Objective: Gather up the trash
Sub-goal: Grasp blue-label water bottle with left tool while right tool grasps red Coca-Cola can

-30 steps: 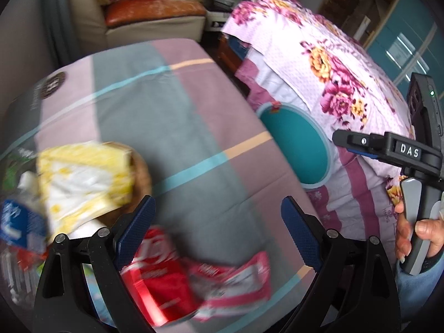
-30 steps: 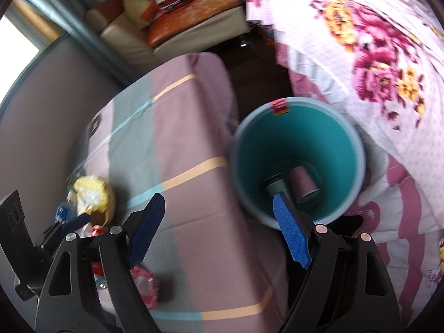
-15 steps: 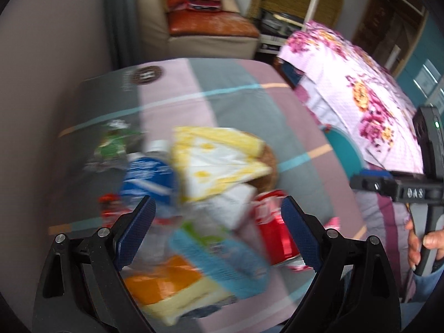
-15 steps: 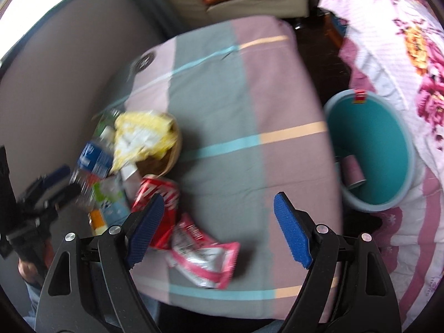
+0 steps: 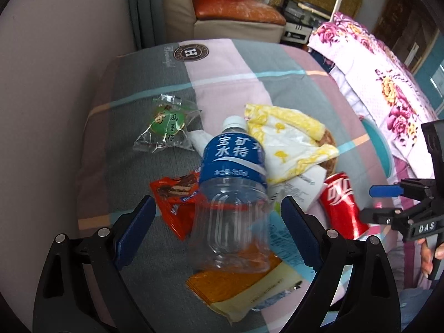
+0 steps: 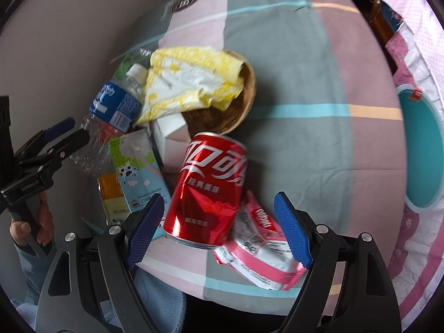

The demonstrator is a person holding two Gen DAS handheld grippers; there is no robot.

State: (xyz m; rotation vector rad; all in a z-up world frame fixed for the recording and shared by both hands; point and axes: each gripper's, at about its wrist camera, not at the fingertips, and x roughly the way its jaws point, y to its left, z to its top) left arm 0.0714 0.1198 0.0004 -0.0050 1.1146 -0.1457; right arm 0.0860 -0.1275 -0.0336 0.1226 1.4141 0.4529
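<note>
Trash lies heaped on a striped cloth-covered table (image 5: 227, 63). A clear bottle with a blue label (image 5: 233, 188) lies just below my left gripper (image 5: 216, 222), framed by its open jaws; the pads do not touch it. A dented red cola can (image 6: 211, 191) lies tilted between the open jaws of my right gripper (image 6: 219, 230), also untouched. A pink wrapper (image 6: 260, 249) sits under the right pad. The teal bin (image 6: 421, 152) stands off the table's right side. My right gripper (image 5: 378, 201) shows beside the can (image 5: 341, 202) in the left wrist view.
A wooden bowl (image 6: 238, 105) holds a yellow-white wrapper (image 6: 191, 77). Around it lie a milk carton (image 6: 138, 166), a white box (image 6: 169, 136), a green seed packet (image 5: 166, 130), a red wafer wrapper (image 5: 177, 202) and an orange packet (image 5: 238, 285). Floral bedding (image 5: 388, 83) lies right, a sofa (image 5: 236, 14) behind.
Both grippers have swung left, away from the bin and over the trash pile. The bottle now sits between the left jaws, the can between the right. Neither opening has changed.
</note>
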